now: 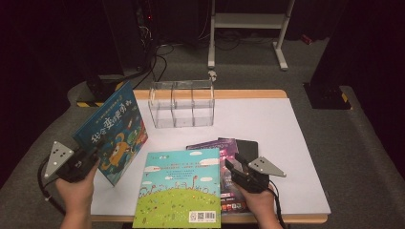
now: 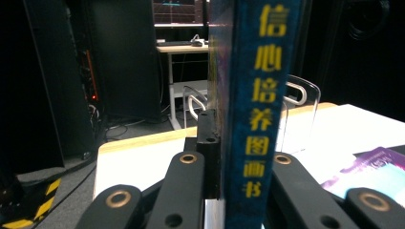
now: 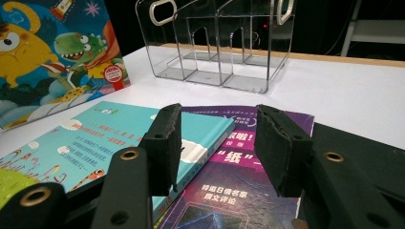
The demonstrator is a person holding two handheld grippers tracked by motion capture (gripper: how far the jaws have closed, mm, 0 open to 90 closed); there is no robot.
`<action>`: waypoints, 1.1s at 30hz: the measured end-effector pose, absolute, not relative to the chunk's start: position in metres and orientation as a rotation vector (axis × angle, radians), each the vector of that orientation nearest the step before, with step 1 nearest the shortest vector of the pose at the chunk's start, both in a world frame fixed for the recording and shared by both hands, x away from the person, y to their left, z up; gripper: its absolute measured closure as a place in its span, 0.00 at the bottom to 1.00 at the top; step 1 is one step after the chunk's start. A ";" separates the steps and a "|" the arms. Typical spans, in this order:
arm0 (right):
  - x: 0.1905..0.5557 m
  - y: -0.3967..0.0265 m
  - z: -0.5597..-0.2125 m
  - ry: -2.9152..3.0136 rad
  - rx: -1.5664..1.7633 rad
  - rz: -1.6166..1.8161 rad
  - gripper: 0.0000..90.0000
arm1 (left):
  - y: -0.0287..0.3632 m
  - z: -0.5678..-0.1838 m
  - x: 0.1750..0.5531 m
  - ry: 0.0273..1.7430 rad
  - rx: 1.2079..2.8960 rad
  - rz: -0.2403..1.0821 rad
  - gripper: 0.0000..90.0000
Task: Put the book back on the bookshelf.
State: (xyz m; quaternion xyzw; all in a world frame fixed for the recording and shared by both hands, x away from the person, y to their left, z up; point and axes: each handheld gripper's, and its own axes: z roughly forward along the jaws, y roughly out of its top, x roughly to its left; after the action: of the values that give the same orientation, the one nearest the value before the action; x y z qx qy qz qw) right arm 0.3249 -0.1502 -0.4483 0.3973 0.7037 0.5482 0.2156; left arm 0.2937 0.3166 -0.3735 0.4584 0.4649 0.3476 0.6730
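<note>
Blue picture book [image 1: 114,135] stands tilted at the table's [image 1: 267,124] left edge, clamped by its spine in your left gripper [image 1: 81,162]; your right gripper [image 1: 243,174] hovers with jaws apart over the purple book [image 1: 228,148].

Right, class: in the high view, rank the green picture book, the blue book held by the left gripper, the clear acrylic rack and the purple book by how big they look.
1. Green picture book, lying nearest the camera.
2. Blue book, tilted, so its rank against the rack is unsure.
3. Clear acrylic rack, farther away.
4. Purple book, mostly covered.
</note>
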 end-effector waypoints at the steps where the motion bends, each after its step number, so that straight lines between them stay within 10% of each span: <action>1: 0.325 -0.150 -0.448 1.952 1.101 1.519 0.57 | 0.317 -0.375 0.292 1.042 1.035 0.786 0.92; 17: 0.325 -0.151 -0.450 1.956 1.109 1.524 0.56 | 0.314 -0.352 0.310 1.044 1.095 0.754 0.80; 33: 0.326 -0.152 -0.449 1.953 1.105 1.532 0.56 | 0.308 -0.330 0.330 1.099 1.104 0.757 0.92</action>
State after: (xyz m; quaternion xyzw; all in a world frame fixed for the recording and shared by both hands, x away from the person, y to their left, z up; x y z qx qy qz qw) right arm 0.3256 -0.1518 -0.4493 0.3975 0.7027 0.5512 0.2105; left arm 0.3299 0.3078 -0.3304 0.4854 0.4834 0.3328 0.6480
